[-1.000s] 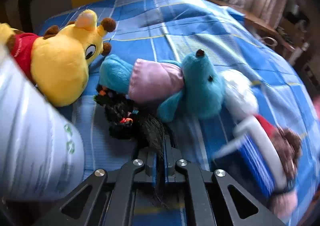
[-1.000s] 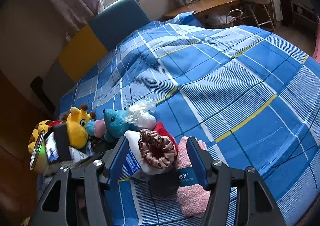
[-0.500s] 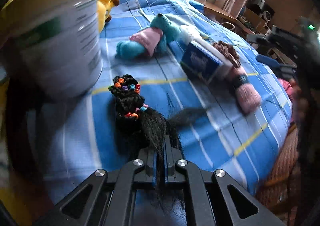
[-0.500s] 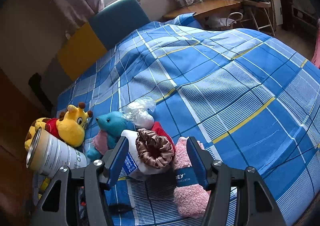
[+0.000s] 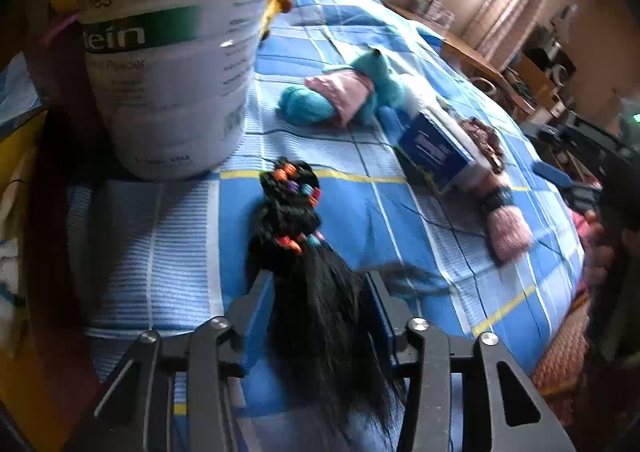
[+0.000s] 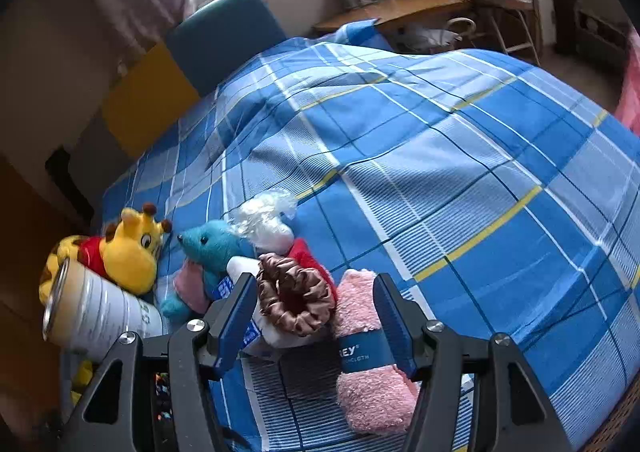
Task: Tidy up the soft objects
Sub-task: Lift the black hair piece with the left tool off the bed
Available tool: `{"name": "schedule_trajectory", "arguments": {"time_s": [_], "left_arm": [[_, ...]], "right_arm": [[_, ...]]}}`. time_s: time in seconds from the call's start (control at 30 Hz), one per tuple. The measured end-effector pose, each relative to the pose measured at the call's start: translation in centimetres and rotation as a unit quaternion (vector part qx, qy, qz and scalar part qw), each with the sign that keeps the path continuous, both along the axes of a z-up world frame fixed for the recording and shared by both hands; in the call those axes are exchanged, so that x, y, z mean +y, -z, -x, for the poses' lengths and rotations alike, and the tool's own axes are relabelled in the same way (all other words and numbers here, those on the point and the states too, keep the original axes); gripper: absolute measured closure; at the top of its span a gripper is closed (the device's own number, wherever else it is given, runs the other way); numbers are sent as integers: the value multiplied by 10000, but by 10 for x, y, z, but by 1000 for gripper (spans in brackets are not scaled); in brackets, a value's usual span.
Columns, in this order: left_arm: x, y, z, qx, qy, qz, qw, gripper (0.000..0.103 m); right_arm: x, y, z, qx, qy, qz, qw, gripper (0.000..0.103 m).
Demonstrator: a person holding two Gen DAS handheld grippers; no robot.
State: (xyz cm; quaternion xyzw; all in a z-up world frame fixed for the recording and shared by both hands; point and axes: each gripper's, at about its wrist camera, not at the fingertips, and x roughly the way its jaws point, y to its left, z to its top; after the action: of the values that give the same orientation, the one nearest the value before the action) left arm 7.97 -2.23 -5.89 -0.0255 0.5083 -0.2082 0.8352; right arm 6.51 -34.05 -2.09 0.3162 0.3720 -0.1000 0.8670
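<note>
A black hairpiece with coloured beads point(image 5: 296, 220) lies on the blue checked bedspread point(image 5: 380, 220), its loose end between the jaws of my left gripper point(image 5: 318, 280). Those jaws are opening and their pads stand clear of the hair. My right gripper point(image 6: 312, 288) is open and hangs over a brown satin scrunchie point(image 6: 294, 296) and a pink fluffy cloth with a blue band point(image 6: 368, 380). The scrunchie rests on a blue and white pack point(image 5: 436, 148). A teal plush point(image 6: 212, 248) and a yellow giraffe plush point(image 6: 128, 248) lie to the left.
A tall white powder can point(image 5: 168, 64) stands just left of the hairpiece. A white plastic-wrapped bundle point(image 6: 266, 224) and a red item point(image 6: 304, 252) sit behind the scrunchie. The bed's edge point(image 5: 552, 316) drops off at the right. A desk point(image 6: 400, 8) stands past the bed.
My left gripper pulled the hairpiece away from the plush toys to beside the can, then its jaws parted from the hair. The right gripper stayed where it was.
</note>
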Motion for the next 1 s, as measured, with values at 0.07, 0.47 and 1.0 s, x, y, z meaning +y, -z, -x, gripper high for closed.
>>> {"name": "schedule_trajectory", "arguments": {"time_s": [0.07, 0.47, 1.0], "left_arm": [[-3, 4, -8, 38, -26, -66, 10000, 55], [-7, 27, -7, -536, 123, -457, 9974, 62], [4, 28, -4, -617, 33, -232, 9978, 73]], "right_arm": [[-7, 2, 2, -23, 122, -128, 9998, 42], [14, -9, -6, -287, -422, 117, 9986, 44], [114, 18, -54, 280, -2726, 441, 9607, 49]]}}
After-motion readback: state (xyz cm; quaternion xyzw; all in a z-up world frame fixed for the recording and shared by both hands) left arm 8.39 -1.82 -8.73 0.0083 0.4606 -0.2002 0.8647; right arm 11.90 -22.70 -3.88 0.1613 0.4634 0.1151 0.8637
